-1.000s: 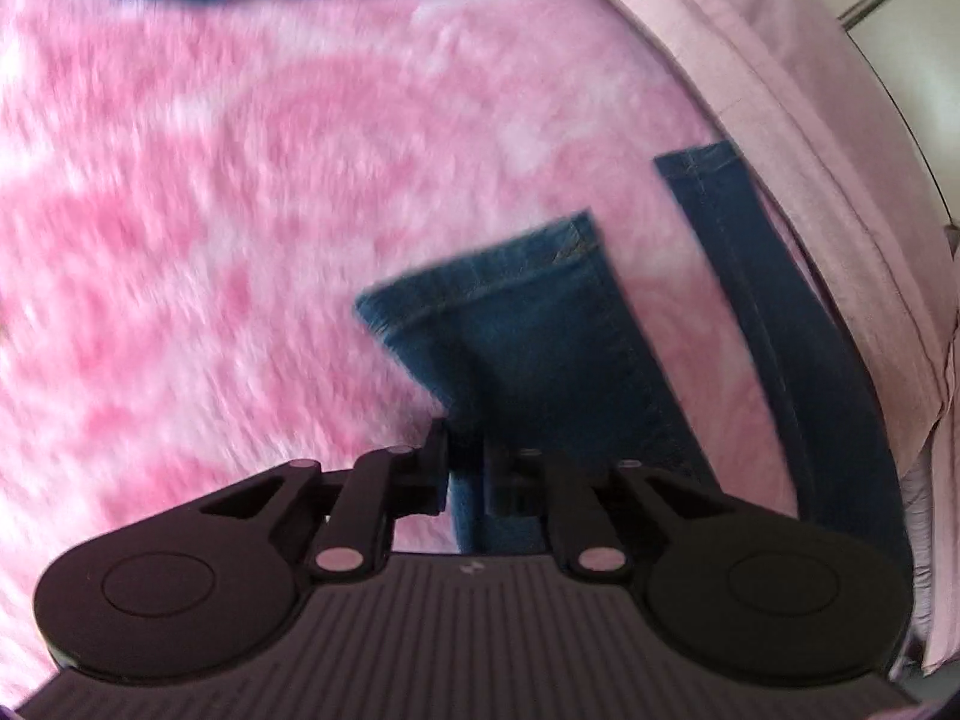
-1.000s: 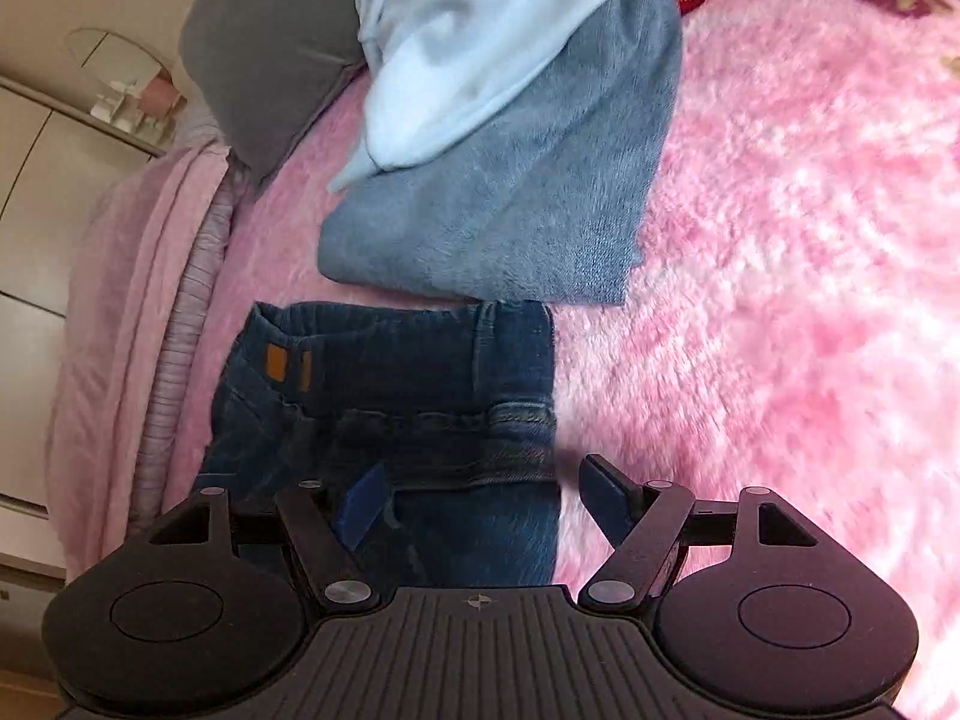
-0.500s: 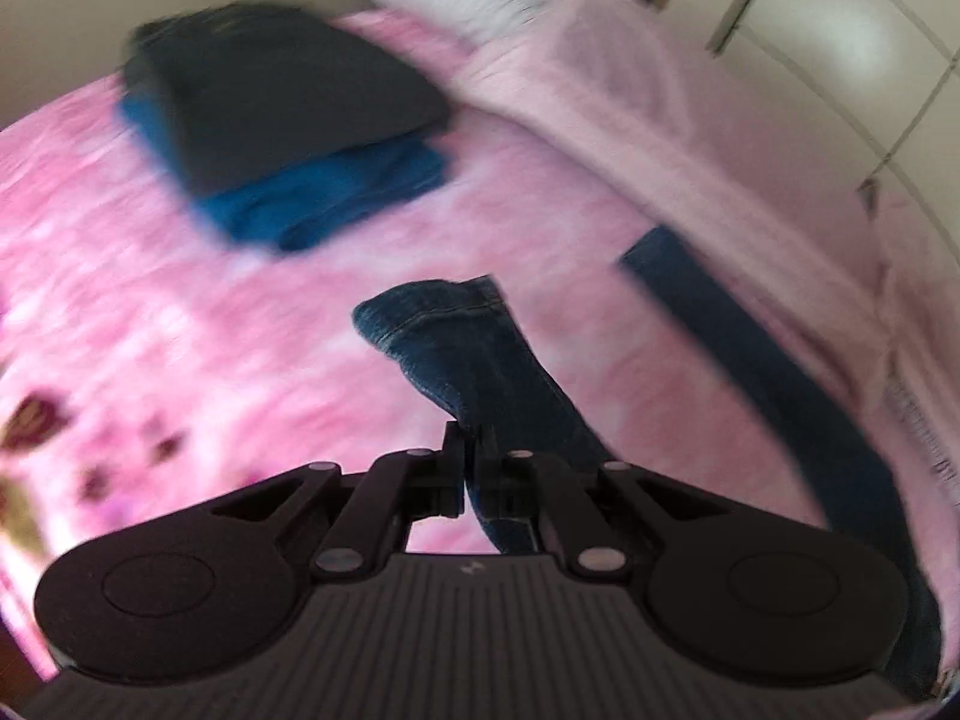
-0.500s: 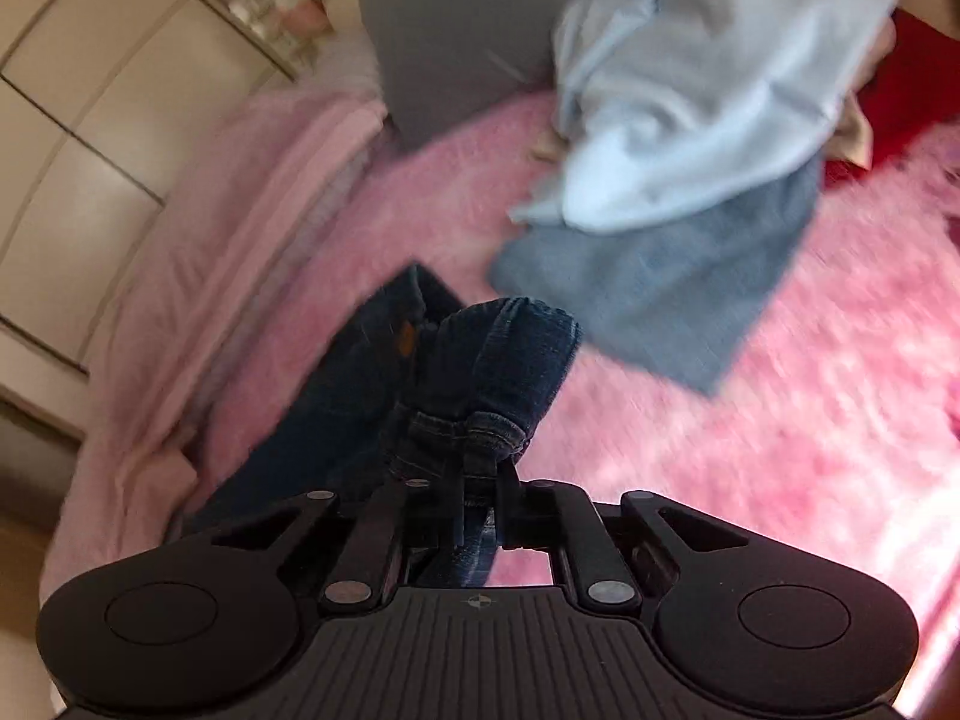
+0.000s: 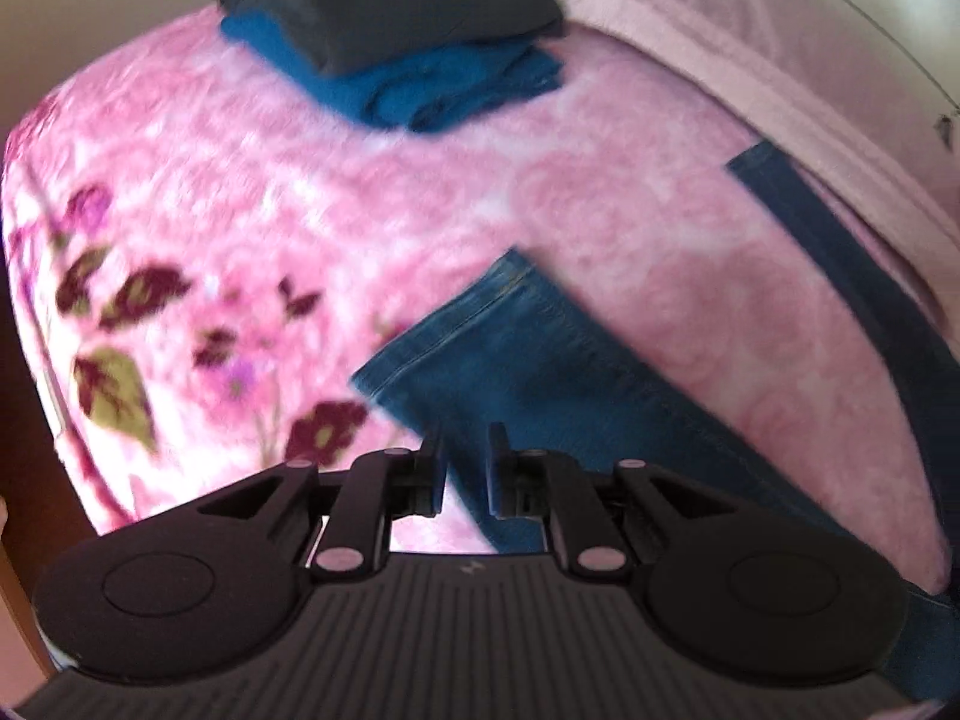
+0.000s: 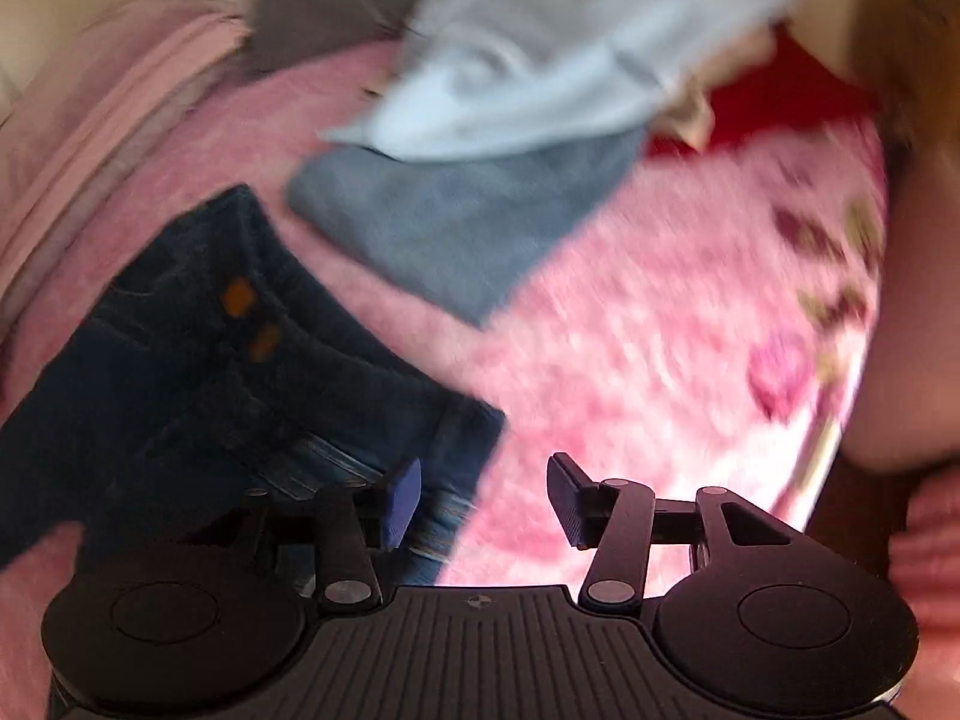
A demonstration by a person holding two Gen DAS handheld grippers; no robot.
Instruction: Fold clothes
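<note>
Jeans (image 5: pixel 540 372) are lying spread on the pink floral blanket (image 5: pixel 240 192) of the bed, and each wrist view is showing a different end of them. Only the left view is showing the hemmed leg end, which is running diagonally under the left gripper (image 5: pixel 465 462); a second leg (image 5: pixel 840 252) is stretching along the pale pink sheet (image 5: pixel 780 60) at the right edge. That view alone is also showing a folded stack (image 5: pixel 396 24) at the far side of the bed, a dark garment on a blue one. The left fingers have just been parting slightly and are standing a narrow gap apart, with denim visible behind the gap but no cloth pinched between the pads. Only the right view is showing the waistband end (image 6: pixel 240 348), with its orange label, lying at the left. The right gripper (image 6: pixel 483 498) has just been opening; its fingers are standing wide apart, holding nothing, above the waistband corner and the blanket. Beyond, that view is showing a grey-blue garment (image 6: pixel 456 222) under a light blue one (image 6: pixel 540 60), a grey pillow (image 6: pixel 324 0) and red fabric (image 6: pixel 768 96).
</note>
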